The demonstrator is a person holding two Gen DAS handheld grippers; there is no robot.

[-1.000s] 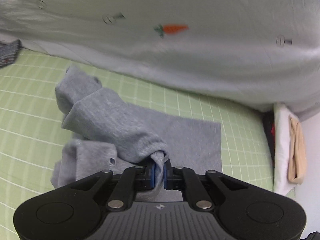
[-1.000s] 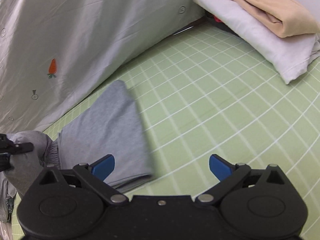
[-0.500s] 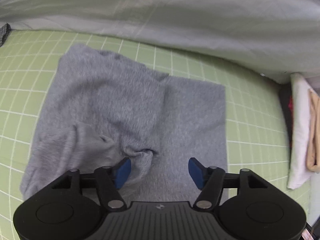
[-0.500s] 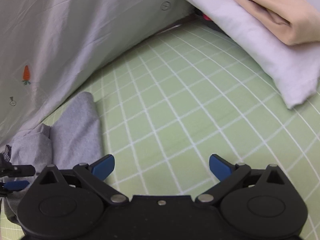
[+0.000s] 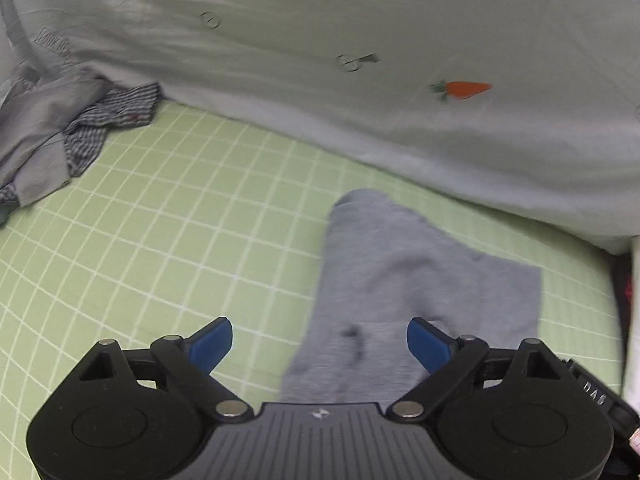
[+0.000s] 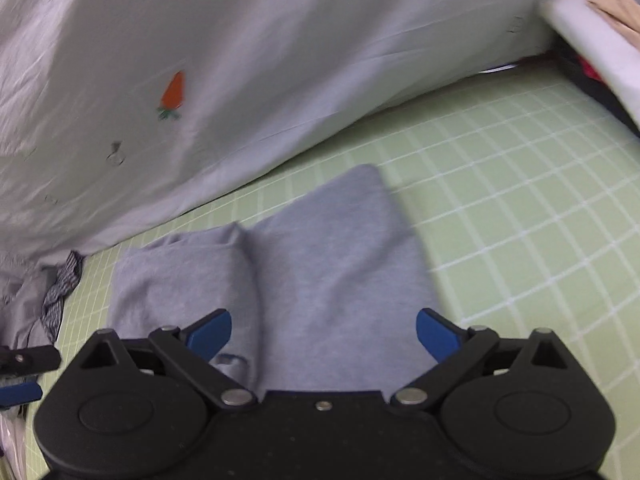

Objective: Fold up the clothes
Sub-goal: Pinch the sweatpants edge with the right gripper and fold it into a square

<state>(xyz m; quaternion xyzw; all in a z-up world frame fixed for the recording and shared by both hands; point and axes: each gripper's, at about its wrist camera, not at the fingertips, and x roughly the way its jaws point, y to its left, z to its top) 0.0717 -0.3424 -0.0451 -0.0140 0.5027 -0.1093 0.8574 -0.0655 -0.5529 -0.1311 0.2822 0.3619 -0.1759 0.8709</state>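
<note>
The left gripper is released: its blue fingertips stand wide apart and hold nothing. It hovers above the near left edge of the grey garment, with the left fingertip over bare bedsheet and the right fingertip over the cloth. The right gripper is likewise released, its blue fingertips spread wide and empty, positioned over the near end of the same grey garment. The garment lies flat on the green checked bedsheet, partly folded: in the right wrist view a thicker folded layer occupies the left portion, and a single flat panel extends to the right and away toward the duvet. A small dark mark shows on the cloth near the left gripper; the frame is too blurred to identify it. A pale duvet printed with an orange carrot rises along the far side of the bed, just beyond the far edge of the garment. A heap of unfolded clothes, including a checked item, lies at the far left of the bedsheet, well apart from the grey garment. A white pillow with a beige cloth on top lies at the far right. In the right wrist view, part of the left gripper is visible at the left edge.
</note>
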